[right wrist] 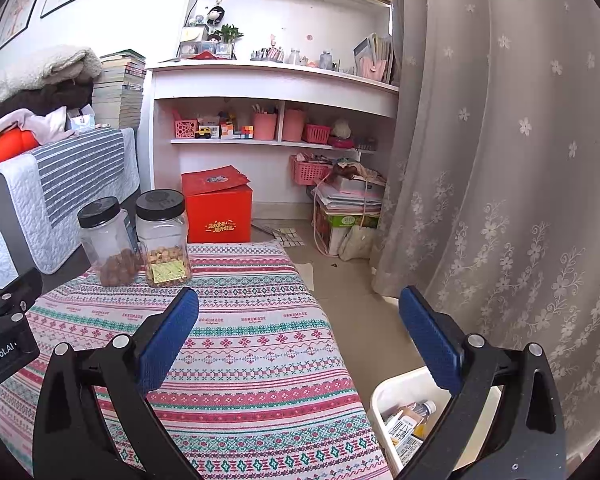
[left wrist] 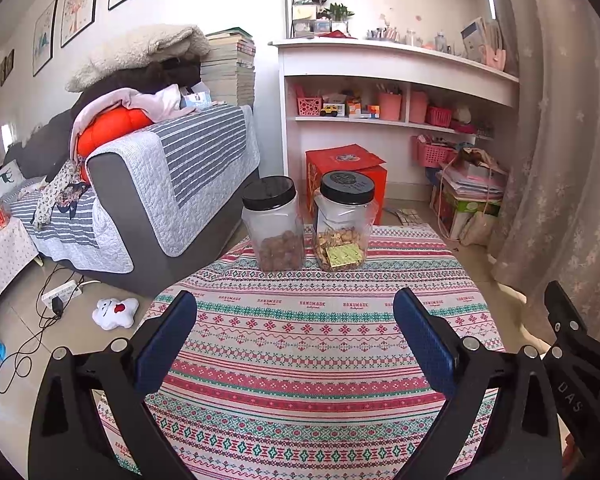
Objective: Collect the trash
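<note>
Trash: packaging and a small bottle (right wrist: 422,410) lie inside a white bin (right wrist: 384,394) on the floor, just beside the table's right edge and under the right gripper.
Table: covered by a striped patterned cloth (left wrist: 300,344) in pink, green and white – bare apart from the jars.
Jars: two clear plastic jars with black lids stand side by side at the far edge – the left jar (left wrist: 272,226) holds brown round snacks, the right jar (left wrist: 345,224) holds pale pieces and a green-yellow packet.
Left gripper (left wrist: 295,314): fingers spread wide, nothing between them, hovering over the cloth.
Right gripper (right wrist: 298,312): fingers spread wide and empty, one over the table edge, the other over the bin.
Background: a red box (right wrist: 218,210) on the floor behind the table, a sofa (left wrist: 148,184) to the left.
</note>
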